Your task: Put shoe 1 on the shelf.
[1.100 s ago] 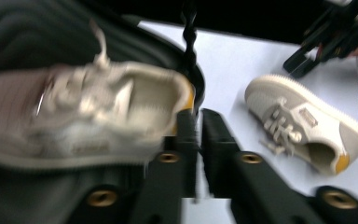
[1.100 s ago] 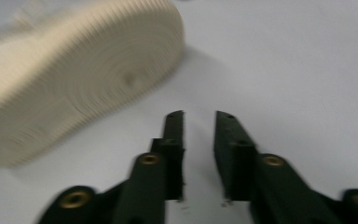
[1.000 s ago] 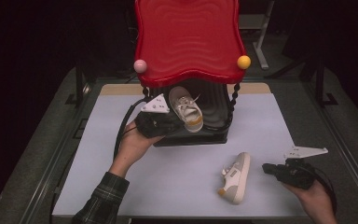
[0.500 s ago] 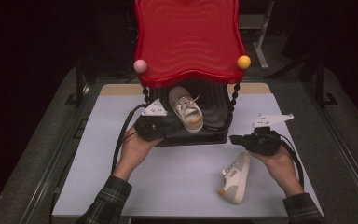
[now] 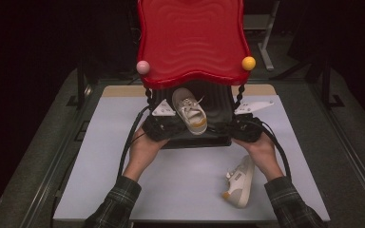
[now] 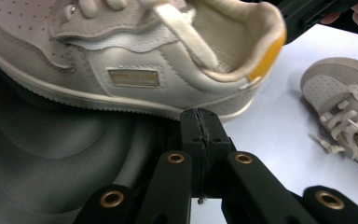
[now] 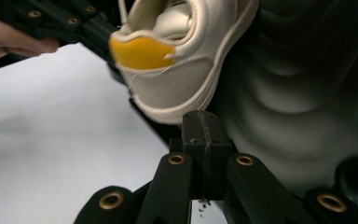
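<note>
A white shoe with a yellow heel tab (image 5: 190, 113) rests on the black wavy lower shelf (image 5: 218, 102) of a small rack, its heel hanging toward me. My left gripper (image 5: 176, 128) sits at the shoe's left, jaws shut and empty. In the left gripper view its tips (image 6: 200, 122) lie just under the shoe's sole (image 6: 121, 100). My right gripper (image 5: 225, 129) sits at the shoe's right, also shut and empty, its tips (image 7: 203, 122) just below the heel (image 7: 168, 79). Whether either touches the sole I cannot tell. A second white shoe (image 5: 240, 180) lies on the table.
The rack's red wavy top shelf (image 5: 192, 42) overhangs the lower one, with a pink ball (image 5: 143, 67) and a yellow ball (image 5: 248, 62) at its front corners. The rack stands at the back of a pale table top (image 5: 180, 185) with dark edges around it.
My right gripper has swung in from the table's right edge, past the loose shoe, to the rack's right front beside the shelved shoe. My left gripper has stayed by the shoe's left side.
</note>
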`<move>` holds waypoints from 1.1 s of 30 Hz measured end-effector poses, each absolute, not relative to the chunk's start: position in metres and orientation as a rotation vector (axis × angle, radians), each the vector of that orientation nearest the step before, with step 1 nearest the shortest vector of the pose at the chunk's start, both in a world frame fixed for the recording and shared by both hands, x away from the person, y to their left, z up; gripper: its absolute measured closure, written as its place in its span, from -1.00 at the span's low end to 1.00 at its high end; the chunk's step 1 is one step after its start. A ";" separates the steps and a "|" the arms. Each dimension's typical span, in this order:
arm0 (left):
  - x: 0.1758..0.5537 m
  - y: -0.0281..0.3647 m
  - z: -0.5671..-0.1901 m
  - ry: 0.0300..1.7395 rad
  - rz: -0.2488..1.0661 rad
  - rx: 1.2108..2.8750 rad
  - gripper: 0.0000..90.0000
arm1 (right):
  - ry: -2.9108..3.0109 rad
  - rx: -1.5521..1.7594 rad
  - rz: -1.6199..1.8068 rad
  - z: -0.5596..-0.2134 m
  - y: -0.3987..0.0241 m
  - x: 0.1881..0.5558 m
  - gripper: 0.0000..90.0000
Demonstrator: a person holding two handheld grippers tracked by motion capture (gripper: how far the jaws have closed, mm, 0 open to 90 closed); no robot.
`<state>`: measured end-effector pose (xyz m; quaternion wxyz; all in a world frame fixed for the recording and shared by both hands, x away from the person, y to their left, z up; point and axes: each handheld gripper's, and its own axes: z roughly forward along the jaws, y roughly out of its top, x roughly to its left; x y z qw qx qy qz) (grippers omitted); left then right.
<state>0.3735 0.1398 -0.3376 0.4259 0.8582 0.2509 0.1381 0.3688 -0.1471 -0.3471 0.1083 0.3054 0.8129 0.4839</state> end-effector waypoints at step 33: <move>0.346 0.145 -0.327 0.648 0.414 2.074 1.00 | 2.433 0.798 1.475 -0.343 -0.117 0.370 0.99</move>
